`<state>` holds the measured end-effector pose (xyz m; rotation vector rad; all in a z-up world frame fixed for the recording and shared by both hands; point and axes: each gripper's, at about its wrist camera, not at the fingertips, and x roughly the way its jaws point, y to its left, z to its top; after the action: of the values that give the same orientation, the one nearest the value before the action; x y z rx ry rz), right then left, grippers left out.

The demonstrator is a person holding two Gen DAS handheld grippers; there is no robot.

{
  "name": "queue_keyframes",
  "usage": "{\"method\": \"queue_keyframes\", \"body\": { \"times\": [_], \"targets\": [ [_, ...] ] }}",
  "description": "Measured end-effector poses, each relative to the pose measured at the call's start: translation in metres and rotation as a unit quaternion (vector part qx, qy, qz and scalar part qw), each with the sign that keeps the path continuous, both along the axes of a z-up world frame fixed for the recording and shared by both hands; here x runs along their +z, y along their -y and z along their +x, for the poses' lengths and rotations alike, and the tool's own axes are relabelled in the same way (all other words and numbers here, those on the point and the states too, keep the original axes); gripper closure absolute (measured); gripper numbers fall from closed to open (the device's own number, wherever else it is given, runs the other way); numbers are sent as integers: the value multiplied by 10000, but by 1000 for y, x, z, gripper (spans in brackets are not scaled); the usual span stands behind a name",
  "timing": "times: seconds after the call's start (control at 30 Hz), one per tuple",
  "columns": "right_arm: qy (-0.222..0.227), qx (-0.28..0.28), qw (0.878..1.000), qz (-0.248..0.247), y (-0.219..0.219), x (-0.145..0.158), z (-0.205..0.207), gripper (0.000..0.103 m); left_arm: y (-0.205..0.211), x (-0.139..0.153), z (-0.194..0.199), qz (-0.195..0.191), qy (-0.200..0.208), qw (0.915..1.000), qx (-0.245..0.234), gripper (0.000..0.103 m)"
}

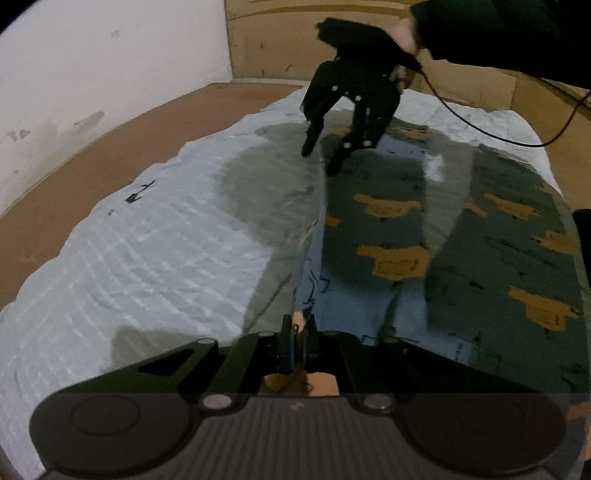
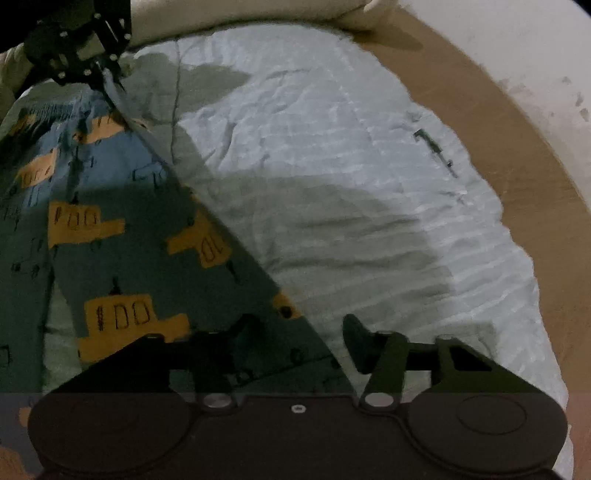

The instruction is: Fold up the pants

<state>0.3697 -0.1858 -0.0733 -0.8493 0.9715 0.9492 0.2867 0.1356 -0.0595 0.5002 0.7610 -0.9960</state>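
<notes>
The pants (image 1: 461,236), blue-grey with orange vehicle prints, lie spread on a white quilt (image 1: 155,236). One edge of the cloth is raised into a ridge that runs between the two tongs.

Left tongs (image 1: 295,332): jaws pinched tight together on the near end of that raised pants edge, cloth caught between the pads. In the right wrist view these tongs (image 2: 107,74) sit at the far corner of the pants, at the gathered waistband, with the fabric pulled up taut from them.

Right tongs (image 2: 295,336): jaws partly apart and straddling the pants edge, one finger (image 2: 358,339) over the quilt, the other over the printed cloth. The pads do not visibly press the cloth. In the left wrist view these tongs (image 1: 321,158) point down at the far end of the ridge, held by a hand (image 1: 406,33) in a dark sleeve, with a black cable (image 1: 498,136) trailing behind.

Beyond the quilt lie a brown surface (image 1: 92,184) and a white wall (image 1: 110,55).
</notes>
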Motion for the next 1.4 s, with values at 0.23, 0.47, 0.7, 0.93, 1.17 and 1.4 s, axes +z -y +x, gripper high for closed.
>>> {"method": "queue_keyframes", "body": {
  "times": [0.23, 0.47, 0.7, 0.93, 1.17, 1.4],
  "targets": [
    [81, -88, 9999, 63, 4, 12, -13, 103, -7, -12, 12, 7, 88, 9973, 725, 100],
    [388, -162, 9989, 221, 7, 34, -47, 103, -5, -5, 0, 32, 260, 9938, 1080, 100],
    [619, -296, 9966, 463, 14, 54, -88, 103, 3, 11, -28, 141, 513, 9896, 1339, 100],
    [726, -508, 9937, 680, 22, 56, -136, 103, 25, 17, -65, 368, 924, 9762, 1929, 100],
    [951, -800, 9883, 885, 23, 67, -172, 103, 30, 24, -90, 328, 1029, 9672, 2301, 100],
    [1130, -1017, 9823, 1091, 24, 74, -206, 103, 27, 32, -109, 212, 1052, 9640, 2431, 100]
  ]
}}
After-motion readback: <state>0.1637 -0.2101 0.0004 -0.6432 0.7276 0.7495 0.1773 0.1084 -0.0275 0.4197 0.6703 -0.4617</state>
